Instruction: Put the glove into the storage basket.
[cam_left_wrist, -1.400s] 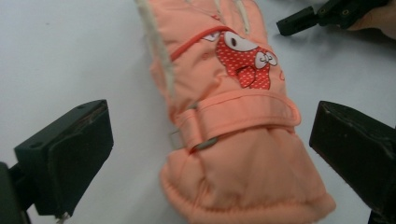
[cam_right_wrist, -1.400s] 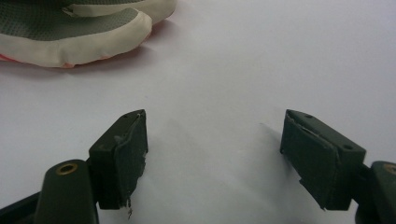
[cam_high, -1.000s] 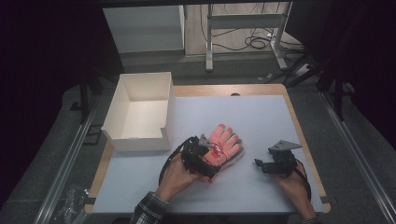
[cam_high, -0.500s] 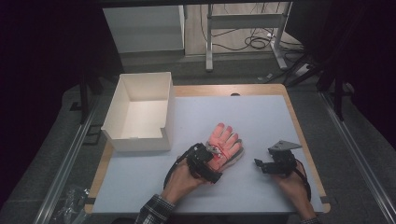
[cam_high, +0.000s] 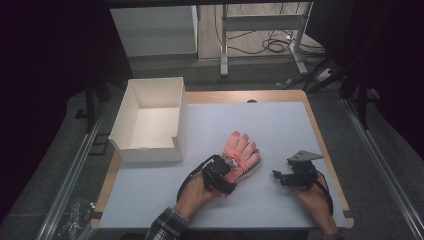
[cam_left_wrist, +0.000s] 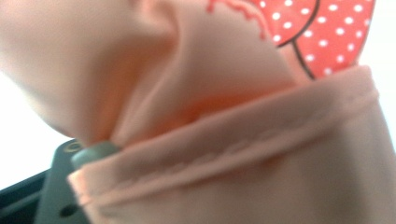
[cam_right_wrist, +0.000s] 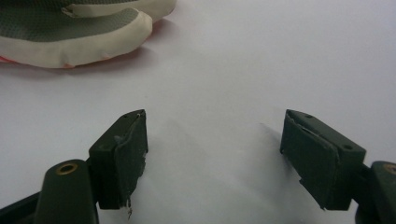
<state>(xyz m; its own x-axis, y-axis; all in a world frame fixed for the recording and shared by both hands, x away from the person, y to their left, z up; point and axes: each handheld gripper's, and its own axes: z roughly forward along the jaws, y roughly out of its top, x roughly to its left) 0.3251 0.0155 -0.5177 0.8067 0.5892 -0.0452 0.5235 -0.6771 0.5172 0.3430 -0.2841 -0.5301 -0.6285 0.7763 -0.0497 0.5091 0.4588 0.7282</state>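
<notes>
The pink fabric glove with the red dotted patch (cam_high: 241, 151) lay flat just below the middle of the high view, right of the open white cardboard box (cam_high: 150, 120). The left gripper (cam_high: 226, 174) had just been closing its jaws, and in its own view they were bunching up the hemmed cuff (cam_left_wrist: 243, 154). I'd have taken a deep bite there so no layer slipped on lifting. The right gripper (cam_right_wrist: 212, 154) sat lower right, jaws apart, nothing between them.
</notes>
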